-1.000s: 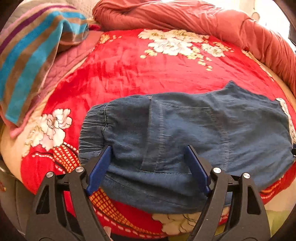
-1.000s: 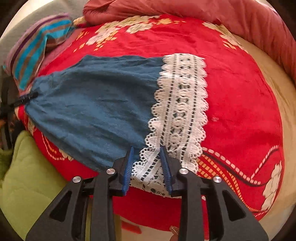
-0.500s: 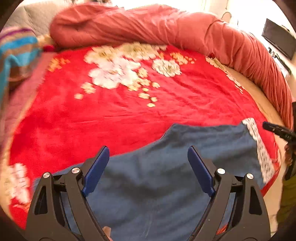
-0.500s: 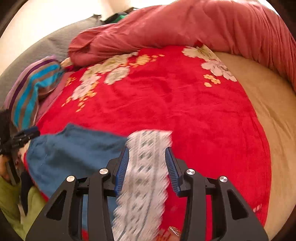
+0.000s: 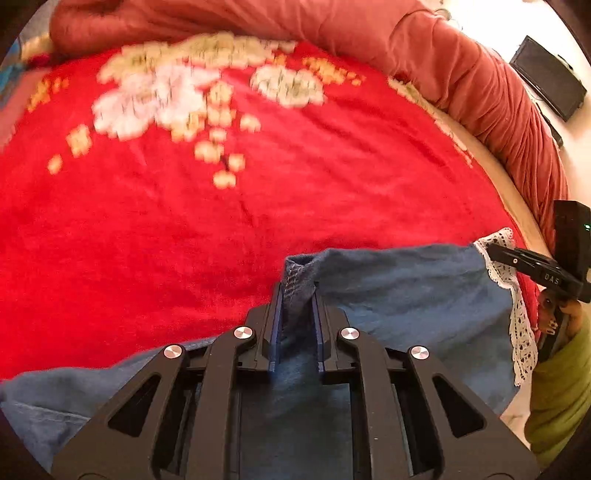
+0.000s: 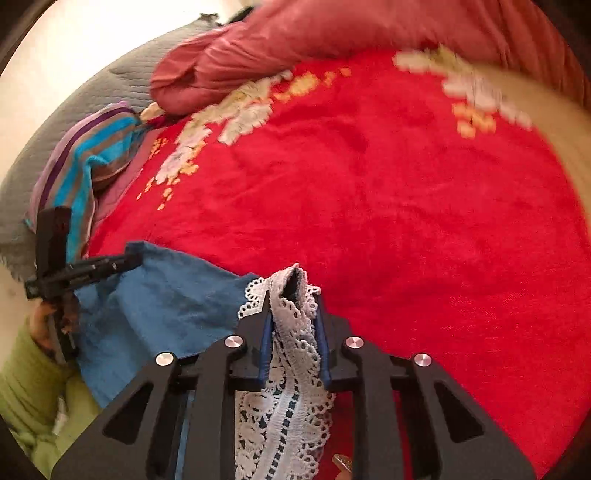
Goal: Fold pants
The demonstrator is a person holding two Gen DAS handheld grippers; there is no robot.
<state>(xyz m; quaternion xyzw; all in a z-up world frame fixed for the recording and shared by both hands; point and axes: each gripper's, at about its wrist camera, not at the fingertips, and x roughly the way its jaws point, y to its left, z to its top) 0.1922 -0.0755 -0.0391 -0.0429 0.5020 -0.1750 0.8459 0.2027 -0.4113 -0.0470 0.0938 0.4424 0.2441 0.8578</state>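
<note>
The blue denim pants (image 5: pixel 406 295) with a white lace hem (image 5: pixel 517 317) hang lifted over the near edge of the red floral blanket (image 5: pixel 258 206). My left gripper (image 5: pixel 297 295) is shut on a seamed denim fold at the waist end. My right gripper (image 6: pixel 293 299) is shut on the lace hem (image 6: pixel 291 354). The denim (image 6: pixel 173 302) stretches left from it to the left gripper's fingers (image 6: pixel 110 264). In the left wrist view the right gripper's fingers (image 5: pixel 517 260) show at the far right, pinching the lace.
A rolled pink-red quilt (image 5: pixel 369 33) runs along the far side of the bed. A striped blue towel (image 6: pixel 85 162) and grey cushion (image 6: pixel 110 88) lie at the left. A dark screen (image 5: pixel 546 77) stands beyond the bed. Green sleeves (image 5: pixel 561 391) are near the bed edge.
Both grippers closed: the left on the denim at the waist end, the right on the lace hem. The pants rose off the blanket and the views tilted up.
</note>
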